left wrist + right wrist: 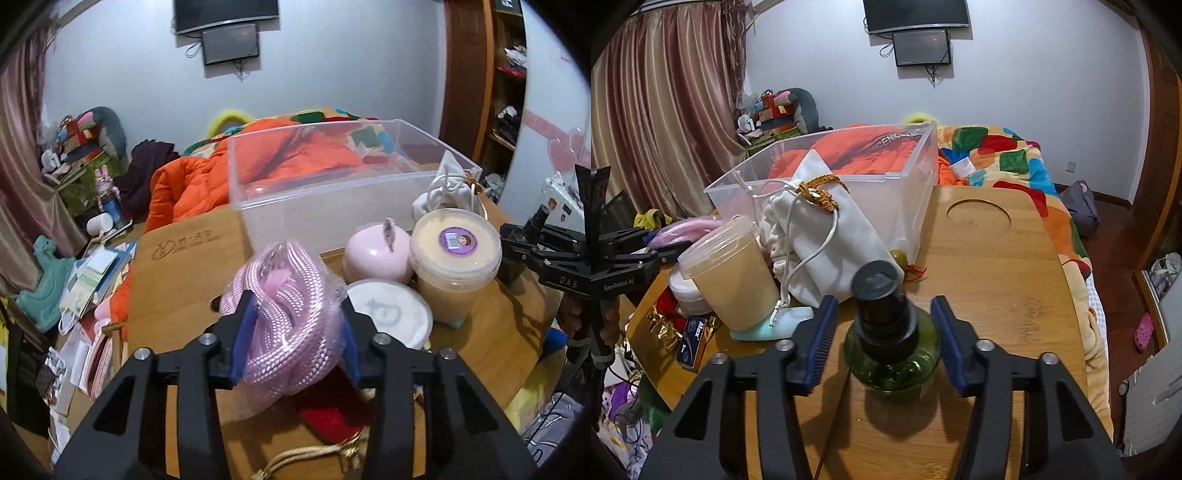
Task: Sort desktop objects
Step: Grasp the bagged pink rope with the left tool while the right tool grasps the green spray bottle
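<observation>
My left gripper (295,301) is shut on a bag of pink braided rope (284,314) and holds it above the wooden table (177,273). A clear plastic bin (332,177) stands at the table's far edge; it also shows in the right wrist view (849,170). My right gripper (884,306) is open, with its pads on either side of a green glass bottle with a black cap (892,328) that stands on the table (997,277); the pads do not touch it.
Between the grippers are a lidded beige tub (729,273), a white drawstring pouch (827,236), a pink round case (376,254), a white round lid (391,314), a red pouch (332,410) and a small blue box (692,341). A bed with an orange quilt (207,184) lies behind.
</observation>
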`<state>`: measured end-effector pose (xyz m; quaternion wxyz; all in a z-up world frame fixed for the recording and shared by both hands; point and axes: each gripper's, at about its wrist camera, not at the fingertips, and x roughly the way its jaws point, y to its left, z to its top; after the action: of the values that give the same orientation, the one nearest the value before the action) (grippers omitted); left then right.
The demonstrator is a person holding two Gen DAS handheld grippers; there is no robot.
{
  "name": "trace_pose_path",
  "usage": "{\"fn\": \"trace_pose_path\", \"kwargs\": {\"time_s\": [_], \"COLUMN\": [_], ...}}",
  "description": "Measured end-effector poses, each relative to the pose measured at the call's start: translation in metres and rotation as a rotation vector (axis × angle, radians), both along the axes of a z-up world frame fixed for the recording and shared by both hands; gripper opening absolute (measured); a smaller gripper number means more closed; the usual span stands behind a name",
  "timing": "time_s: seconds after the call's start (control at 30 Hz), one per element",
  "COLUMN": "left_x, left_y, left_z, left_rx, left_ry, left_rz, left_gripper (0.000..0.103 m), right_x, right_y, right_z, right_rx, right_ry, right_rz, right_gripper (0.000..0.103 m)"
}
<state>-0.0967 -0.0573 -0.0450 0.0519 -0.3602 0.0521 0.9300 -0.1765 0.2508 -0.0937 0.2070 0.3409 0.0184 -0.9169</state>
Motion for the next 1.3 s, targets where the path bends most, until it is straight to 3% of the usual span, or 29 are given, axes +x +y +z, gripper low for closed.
{"fn": "trace_pose_path", "kwargs": {"time_s": [0.1, 0.23, 0.5, 0.6, 0.73, 1.07, 1.3], "left_x": [0.007, 0.012, 0.0, -0.006, -0.003, 0.018, 0.023], "left_y": [-0.016, -0.034, -0.034, -0.037, -0.047, -0.041, -0.036], "left_z": [-0.005, -0.016, -0.026, -0.026, -0.021, 0.008, 0.034], "left_rx": [0.022, 0.052, 0.023, 0.037, 0.106, 0.082, 0.109], "left_ry": [-0.019, -0.047, -0.044, -0.022, 0.001, 0.096, 0.159], "left_rz": [0.059, 0.12, 0.142, 0.168, 0.188, 0.2, 0.166], "left_gripper": [0.032, 0.031, 0.031, 0.025, 0.022, 0.022, 0.022], "right_x": [0.001, 0.001, 0.003, 0.005, 0.01, 0.008, 0.008], "right_y": [-0.003, -0.005, -0.009, -0.006, 0.0, -0.01, -0.015], "right_z": [0.001, 0.0, -0.005, -0.002, 0.015, 0.05, 0.071], "right_rx": [0.007, 0.006, 0.03, 0.026, -0.017, -0.057, -0.075], "right_ry": [0.0, -0.005, 0.001, 0.011, 0.036, 0.086, 0.114], "right_rz": [0.006, 0.012, -0.005, -0.019, -0.017, 0.024, 0.059], "right_gripper": [0.039, 0.039, 0.039, 0.039, 0.039, 0.039, 0.039]}}
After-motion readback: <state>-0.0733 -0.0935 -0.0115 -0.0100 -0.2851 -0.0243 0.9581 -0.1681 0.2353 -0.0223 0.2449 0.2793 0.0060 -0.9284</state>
